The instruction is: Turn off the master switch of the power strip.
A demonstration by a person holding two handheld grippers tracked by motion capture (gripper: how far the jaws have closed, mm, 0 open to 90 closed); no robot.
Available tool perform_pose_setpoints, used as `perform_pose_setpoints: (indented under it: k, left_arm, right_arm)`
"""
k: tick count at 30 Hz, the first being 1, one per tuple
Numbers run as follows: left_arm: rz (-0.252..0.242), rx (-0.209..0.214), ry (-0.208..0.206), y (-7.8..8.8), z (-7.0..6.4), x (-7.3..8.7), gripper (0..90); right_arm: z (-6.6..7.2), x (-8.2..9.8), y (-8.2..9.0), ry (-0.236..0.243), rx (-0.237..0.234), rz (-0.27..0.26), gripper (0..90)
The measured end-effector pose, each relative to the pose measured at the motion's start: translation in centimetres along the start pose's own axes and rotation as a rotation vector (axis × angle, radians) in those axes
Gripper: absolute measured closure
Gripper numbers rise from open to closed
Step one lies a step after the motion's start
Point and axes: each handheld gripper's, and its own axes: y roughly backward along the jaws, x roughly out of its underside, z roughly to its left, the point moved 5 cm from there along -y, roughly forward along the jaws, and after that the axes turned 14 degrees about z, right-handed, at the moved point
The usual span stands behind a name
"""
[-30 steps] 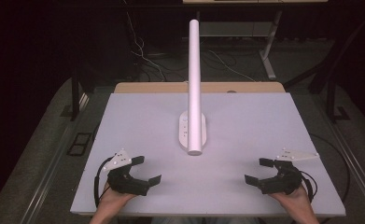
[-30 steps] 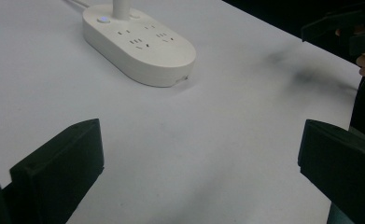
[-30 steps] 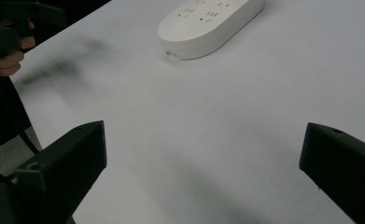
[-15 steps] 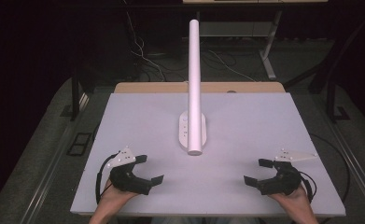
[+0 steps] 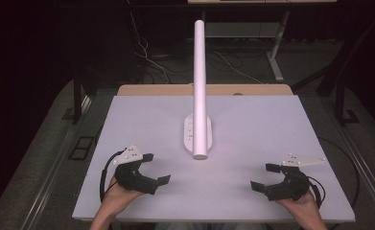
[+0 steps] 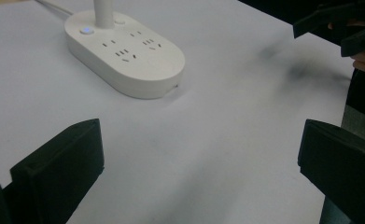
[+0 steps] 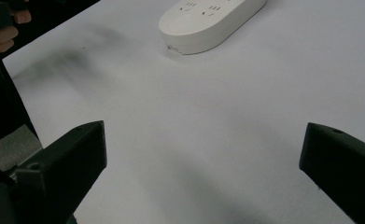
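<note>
So both grippers are just parked near the front edge of the white table (image 5: pixel 252 120), one at each corner-ish. The left gripper (image 5: pixel 151 168) has its jaws spread wide with nothing between them, sitting over bare tabletop, and the right gripper (image 5: pixel 265 176) is the same deal, jaws wide apart and pinching nothing. The thing nearest them is the white power strip (image 5: pixel 197 135), an oval base lying flat around the middle of the table, well apart from both grippers and roughly between them, a bit farther back. A tall white post (image 5: pixel 200 72) rises from its far end (the left gripper view shows the sockets and a small lit button by the post's foot). In the right gripper view the strip's near end (image 7: pixel 208 21) sits ahead of the jaws, not touching anything.
</note>
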Motion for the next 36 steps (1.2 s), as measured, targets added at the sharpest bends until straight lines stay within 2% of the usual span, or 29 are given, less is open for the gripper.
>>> perform_pose_setpoints:
  k: [13,36]
  left_arm:
    - [-0.02,-0.017,-0.004,0.7,0.9,-1.9,0.1]
    - [0.002,-0.017,0.004,0.7,2.8,-5.2,0.0]
  right_arm:
    - [0.1,0.0,0.0,0.004,0.003,-0.003,0.0]
    - [0.0,0.1,0.0,0.009,0.007,-0.002,0.0]
